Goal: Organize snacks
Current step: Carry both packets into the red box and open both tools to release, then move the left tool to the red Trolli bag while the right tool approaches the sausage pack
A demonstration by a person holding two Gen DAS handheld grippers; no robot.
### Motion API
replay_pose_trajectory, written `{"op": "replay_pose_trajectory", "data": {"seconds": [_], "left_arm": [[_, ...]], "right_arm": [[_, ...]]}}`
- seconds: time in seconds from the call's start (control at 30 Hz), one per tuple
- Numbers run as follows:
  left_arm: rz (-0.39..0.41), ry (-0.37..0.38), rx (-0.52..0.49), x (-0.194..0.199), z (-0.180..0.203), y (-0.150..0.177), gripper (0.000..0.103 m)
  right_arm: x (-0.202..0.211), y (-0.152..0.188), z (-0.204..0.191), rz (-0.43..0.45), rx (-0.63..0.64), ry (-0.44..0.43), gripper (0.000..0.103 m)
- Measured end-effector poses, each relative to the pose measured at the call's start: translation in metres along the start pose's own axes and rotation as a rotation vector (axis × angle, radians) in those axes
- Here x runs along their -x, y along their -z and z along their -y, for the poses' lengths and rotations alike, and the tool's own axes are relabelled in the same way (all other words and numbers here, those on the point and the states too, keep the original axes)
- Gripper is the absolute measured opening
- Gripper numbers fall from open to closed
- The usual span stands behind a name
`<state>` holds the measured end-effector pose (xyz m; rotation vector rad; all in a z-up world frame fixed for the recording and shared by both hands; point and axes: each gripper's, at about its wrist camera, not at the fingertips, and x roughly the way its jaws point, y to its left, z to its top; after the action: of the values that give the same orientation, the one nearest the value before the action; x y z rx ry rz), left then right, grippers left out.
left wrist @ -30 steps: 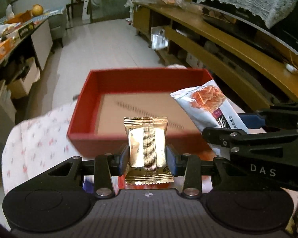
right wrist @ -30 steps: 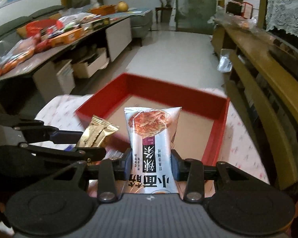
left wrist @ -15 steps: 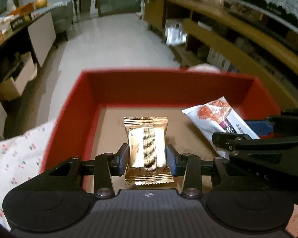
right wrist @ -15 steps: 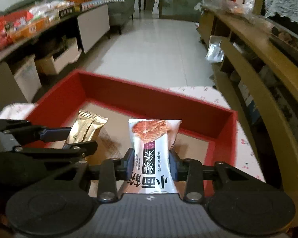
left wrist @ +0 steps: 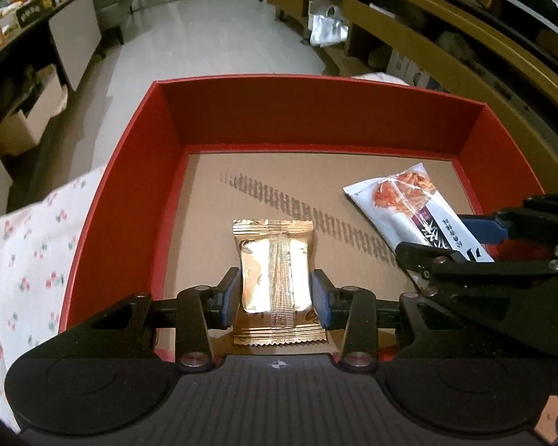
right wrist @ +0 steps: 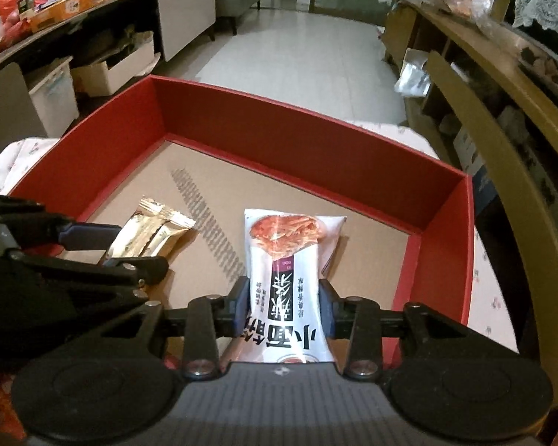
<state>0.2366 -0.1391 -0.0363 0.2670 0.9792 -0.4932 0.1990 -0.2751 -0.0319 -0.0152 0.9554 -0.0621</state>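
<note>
A red box (left wrist: pixel 130 171) with a brown cardboard floor stands on a flowered cloth; it also shows in the right wrist view (right wrist: pixel 442 245). My left gripper (left wrist: pixel 275 299) is shut on a gold snack packet (left wrist: pixel 273 260) and holds it low inside the box near its front. My right gripper (right wrist: pixel 284 310) is shut on a white snack packet (right wrist: pixel 290 260) with a red picture and holds it inside the box to the right. The gold packet shows in the right wrist view (right wrist: pixel 152 230), the white packet in the left wrist view (left wrist: pixel 409 204).
The flowered cloth (left wrist: pixel 29 260) covers the surface under the box. A wooden shelf unit (right wrist: pixel 502 111) runs along the right. A long counter (right wrist: pixel 55 3) with snack boxes stands at the left, storage bins (right wrist: pixel 111 70) under it. Tiled floor (left wrist: pixel 204 48) lies beyond.
Both grippers have moved forward and down over the box's front wall, carrying their packets from in front of the box to low inside it.
</note>
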Motion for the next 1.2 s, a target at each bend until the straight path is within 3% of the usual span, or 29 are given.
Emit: {"op": "replay_pose_trajectory", "data": {"seconds": [0.27,0.43,0.53,0.73,1.2], "left_arm": [[-0.045,0.008,0.007,0.015,0.003,0.019,0.05],[-0.009,-0.014,0.007,0.028,0.003,0.02,0.069],[0.04,-0.034,-0.013,0.042,0.008,0.018,0.074],[0.11,-0.074,-0.031,0.066,0.015,0.018,0.075],[0.176,-0.113,-0.038,0.109,0.023,0.045,0.079]], "right_arm": [[0.015,0.02,-0.008,-0.047,0.001,-0.022,0.047],[0.03,0.023,0.0,-0.012,-0.018,-0.004,0.056],[0.042,0.021,0.004,0.033,-0.036,0.008,0.061],[0.066,0.022,0.003,0.102,-0.053,0.013,0.062],[0.111,0.045,-0.009,0.169,-0.058,0.016,0.062]]}}
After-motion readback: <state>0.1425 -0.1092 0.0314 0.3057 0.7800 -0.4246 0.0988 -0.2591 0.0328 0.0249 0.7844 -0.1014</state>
